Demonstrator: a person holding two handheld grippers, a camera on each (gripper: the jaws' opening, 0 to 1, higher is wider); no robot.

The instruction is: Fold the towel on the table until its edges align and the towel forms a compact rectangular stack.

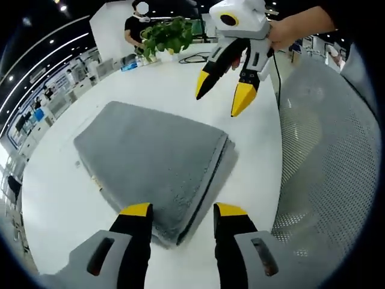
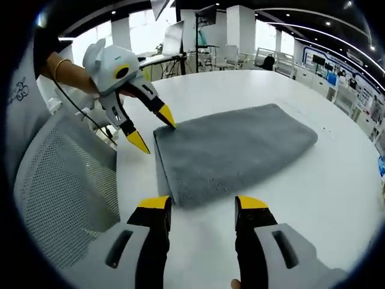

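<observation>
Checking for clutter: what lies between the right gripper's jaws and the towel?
Only bare white table, seen in the right gripper view; the open right gripper sits just short of the folded towel.

A leafy potted plant (image 1: 167, 36) stands at the far table edge. A grey mesh chair (image 2: 60, 198) sits just beside the table.

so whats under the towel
The towel lies folded on the white table, with stacked layers showing at its near edge. The table shows all round it; whatever lies beneath the layers is covered.
</observation>
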